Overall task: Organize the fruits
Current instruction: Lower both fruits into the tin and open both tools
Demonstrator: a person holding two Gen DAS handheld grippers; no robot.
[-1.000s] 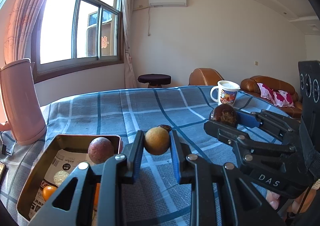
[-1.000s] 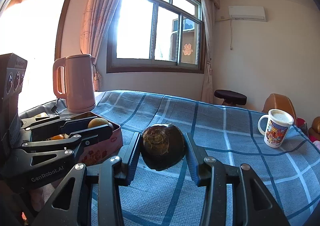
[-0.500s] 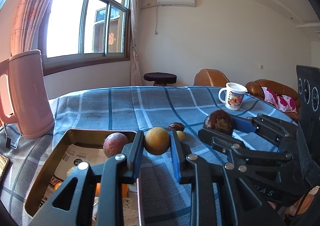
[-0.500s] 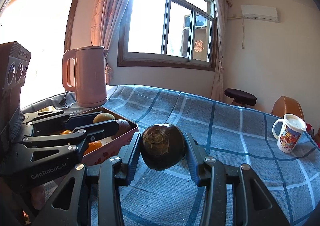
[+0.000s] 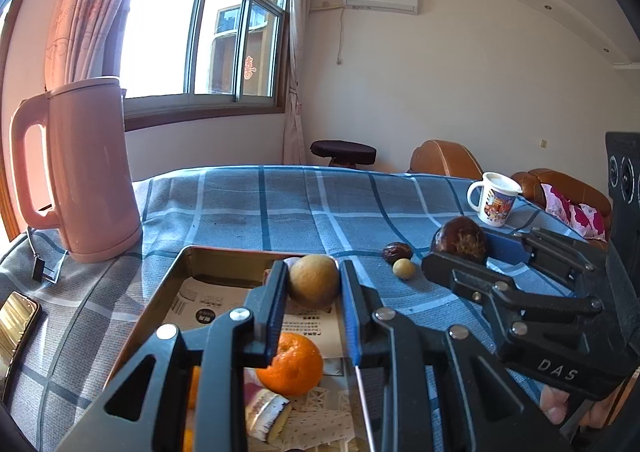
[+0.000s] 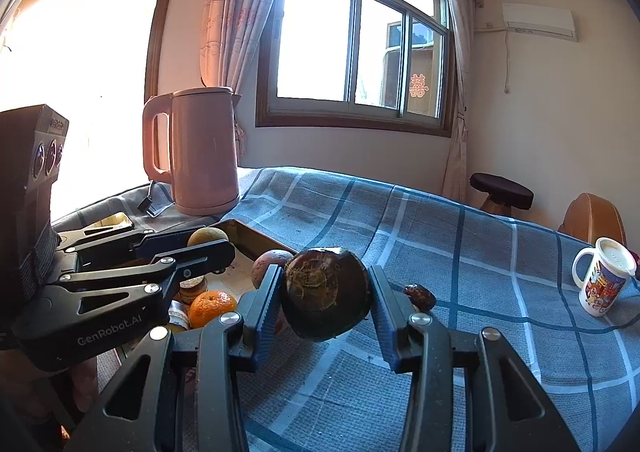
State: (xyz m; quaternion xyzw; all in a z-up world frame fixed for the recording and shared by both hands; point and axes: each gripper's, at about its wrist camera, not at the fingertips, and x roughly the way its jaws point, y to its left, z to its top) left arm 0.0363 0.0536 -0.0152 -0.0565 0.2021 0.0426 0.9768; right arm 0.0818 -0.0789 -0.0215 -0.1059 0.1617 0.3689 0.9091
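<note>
Both grippers have carried their fruit leftward over the tray (image 5: 180,264). Left gripper (image 5: 314,288) clamps the tan round fruit (image 5: 314,280) at its equator; right gripper (image 6: 326,298), at 3 o'clock, clamps the dark chestnut-like fruit (image 6: 326,294). Both look light, rigid, smooth: prone to roll when released.

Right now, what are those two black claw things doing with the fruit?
A person is sorting fruit with a gripper in each hand. The left gripper is shut on a round yellow-brown fruit above the metal tray, where an orange lies. The right gripper is shut on a dark brown fruit beside the tray. Two small fruits wait on the checked cloth.
</note>
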